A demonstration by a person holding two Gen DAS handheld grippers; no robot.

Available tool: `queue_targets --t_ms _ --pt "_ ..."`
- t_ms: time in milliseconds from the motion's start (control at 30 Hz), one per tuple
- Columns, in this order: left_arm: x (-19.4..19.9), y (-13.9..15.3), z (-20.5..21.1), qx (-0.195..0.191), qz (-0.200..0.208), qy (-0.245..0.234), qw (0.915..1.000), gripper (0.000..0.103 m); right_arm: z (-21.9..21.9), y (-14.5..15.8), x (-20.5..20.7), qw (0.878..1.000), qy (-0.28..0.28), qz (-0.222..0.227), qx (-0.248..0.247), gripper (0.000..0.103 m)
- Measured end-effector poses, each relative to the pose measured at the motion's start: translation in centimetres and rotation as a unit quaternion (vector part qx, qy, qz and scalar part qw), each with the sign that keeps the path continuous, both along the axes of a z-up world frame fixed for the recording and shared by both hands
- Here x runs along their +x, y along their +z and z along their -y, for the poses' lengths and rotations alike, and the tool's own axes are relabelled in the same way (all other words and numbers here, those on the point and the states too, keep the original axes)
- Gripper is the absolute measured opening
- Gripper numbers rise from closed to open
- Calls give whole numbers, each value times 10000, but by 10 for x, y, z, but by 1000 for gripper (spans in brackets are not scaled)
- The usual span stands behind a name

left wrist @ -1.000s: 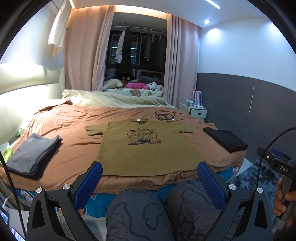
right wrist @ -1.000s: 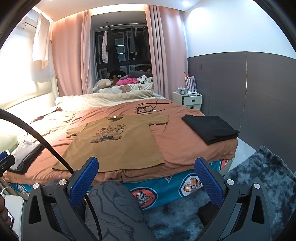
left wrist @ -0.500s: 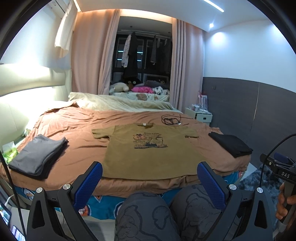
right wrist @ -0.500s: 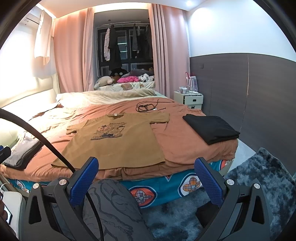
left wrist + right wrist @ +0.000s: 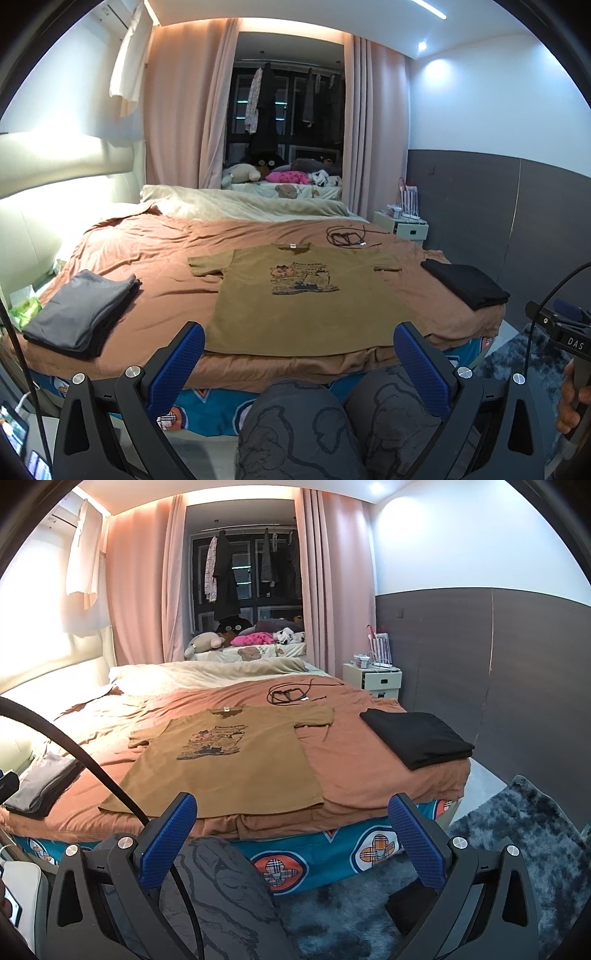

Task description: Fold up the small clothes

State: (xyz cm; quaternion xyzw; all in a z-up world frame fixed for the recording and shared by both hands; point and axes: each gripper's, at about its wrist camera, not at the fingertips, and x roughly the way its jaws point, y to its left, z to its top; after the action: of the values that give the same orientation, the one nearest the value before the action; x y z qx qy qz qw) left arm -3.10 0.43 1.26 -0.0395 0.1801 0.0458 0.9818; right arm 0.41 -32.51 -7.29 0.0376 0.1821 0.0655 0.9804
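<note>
An olive-brown T-shirt with a dark print lies flat and face up on the brown bedspread, its hem toward me. My left gripper is open, held in the air short of the bed's near edge, with nothing between its blue pads. My right gripper is open too, empty, also short of the bed and to the right of the shirt's hem. The right gripper's body shows at the right edge of the left wrist view, held by a hand.
A folded grey stack lies at the bed's left, a folded black garment at its right. Black cables lie beyond the collar. The person's knees are below the grippers. A white nightstand and shaggy rug stand right.
Both cameras have tilted upward and drawn back slightly; the bed and shirt sit lower and smaller in view. Both grippers stay open, and the shirt has not moved.
</note>
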Motion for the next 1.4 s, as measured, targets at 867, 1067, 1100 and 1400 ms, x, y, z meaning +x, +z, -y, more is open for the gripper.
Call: queue_targets --t_ms 867,1067,1100,1400 --pt "47 -10 -20 -131 -230 -242 9994 103 -10 -4 34 9998 50 -181 65 103" --pt "73 -16 -39 -229 -343 -200 9989 103 -24 -6 53 9992 170 -354 28 103" --pt "77 -17 -42 -244 -373 -190 9988 103 -25 -5 56 9991 191 -390 23 103" --pt "120 -24 -72 -419 -697 -94 9966 103 -36 10 87 9975 432 -557 60 103"
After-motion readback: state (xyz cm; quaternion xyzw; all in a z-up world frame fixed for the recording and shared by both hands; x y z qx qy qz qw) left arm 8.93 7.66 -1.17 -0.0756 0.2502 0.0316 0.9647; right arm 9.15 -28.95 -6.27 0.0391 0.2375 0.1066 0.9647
